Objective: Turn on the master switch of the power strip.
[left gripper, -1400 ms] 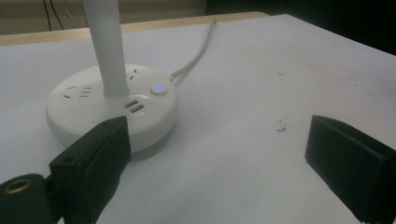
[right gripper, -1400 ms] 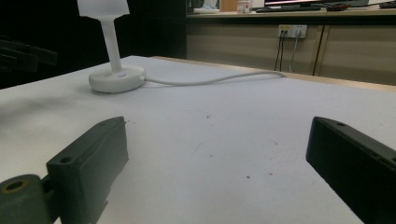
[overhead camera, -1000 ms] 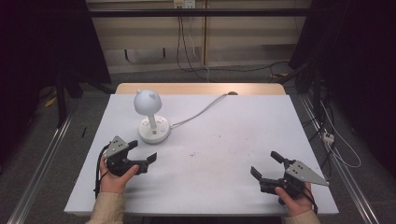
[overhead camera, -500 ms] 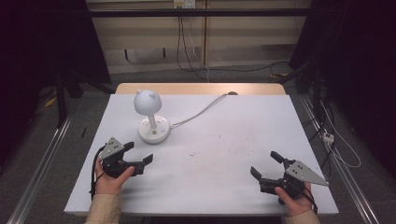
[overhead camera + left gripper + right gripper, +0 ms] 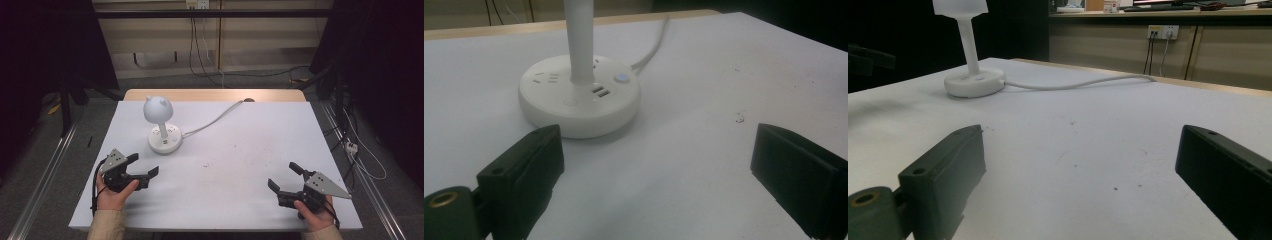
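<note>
White round-based desk lamp stands near the worktop's far-left corner; both tools, left tool and right tool, gape released.

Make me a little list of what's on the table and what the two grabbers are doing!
lamp: white, standing upright on its round base, far left part of the table
cord: white, runs from the base to the far edge
left gripper: open, near the lamp, holding nothing
right gripper: open, near right, holding nothing
</note>
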`<move>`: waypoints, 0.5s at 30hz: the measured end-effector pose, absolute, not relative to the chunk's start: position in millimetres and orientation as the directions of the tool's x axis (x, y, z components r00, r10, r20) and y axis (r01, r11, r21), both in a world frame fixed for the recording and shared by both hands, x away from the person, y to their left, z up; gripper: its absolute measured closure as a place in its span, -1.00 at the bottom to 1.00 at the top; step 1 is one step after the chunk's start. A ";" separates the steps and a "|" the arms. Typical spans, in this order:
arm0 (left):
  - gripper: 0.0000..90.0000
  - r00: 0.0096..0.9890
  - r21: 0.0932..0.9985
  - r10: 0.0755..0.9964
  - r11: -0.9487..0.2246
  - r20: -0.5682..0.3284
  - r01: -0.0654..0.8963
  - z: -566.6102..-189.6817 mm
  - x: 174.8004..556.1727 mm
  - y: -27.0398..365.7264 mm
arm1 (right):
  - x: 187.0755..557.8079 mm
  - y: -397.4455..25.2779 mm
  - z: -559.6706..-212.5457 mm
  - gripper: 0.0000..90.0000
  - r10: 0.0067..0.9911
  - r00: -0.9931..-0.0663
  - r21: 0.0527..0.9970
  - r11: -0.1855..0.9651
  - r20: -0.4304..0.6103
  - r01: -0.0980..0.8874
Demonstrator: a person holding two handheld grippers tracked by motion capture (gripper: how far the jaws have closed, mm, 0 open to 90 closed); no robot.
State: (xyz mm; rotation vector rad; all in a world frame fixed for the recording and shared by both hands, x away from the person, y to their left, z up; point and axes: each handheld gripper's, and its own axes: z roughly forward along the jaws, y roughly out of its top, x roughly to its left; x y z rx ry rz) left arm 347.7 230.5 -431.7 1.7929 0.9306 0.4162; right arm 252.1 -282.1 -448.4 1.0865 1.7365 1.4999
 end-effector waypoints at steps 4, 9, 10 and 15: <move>-0.85 0.636 0.901 0.759 -0.169 -0.140 0.400 -431.1 346.4 235.8 | 252.2 -282.5 -448.4 -0.89 0.868 -0.491 0.980 0.033 0.070 0.198; -0.85 0.631 0.902 0.764 -0.169 -0.135 0.397 -430.9 344.9 241.9 | 252.2 -282.5 -448.4 -0.89 0.868 -0.491 0.980 0.033 0.070 0.198; -0.85 0.629 0.902 0.765 -0.164 -0.139 0.400 -431.0 344.5 242.7 | 252.2 -282.5 -448.4 -0.89 0.868 -0.491 0.980 0.033 0.070 0.198; -0.85 0.623 0.903 0.770 -0.160 -0.139 0.400 -430.9 343.2 248.1 | 252.2 -282.8 -448.2 -0.89 0.868 -0.491 0.980 0.032 0.070 0.197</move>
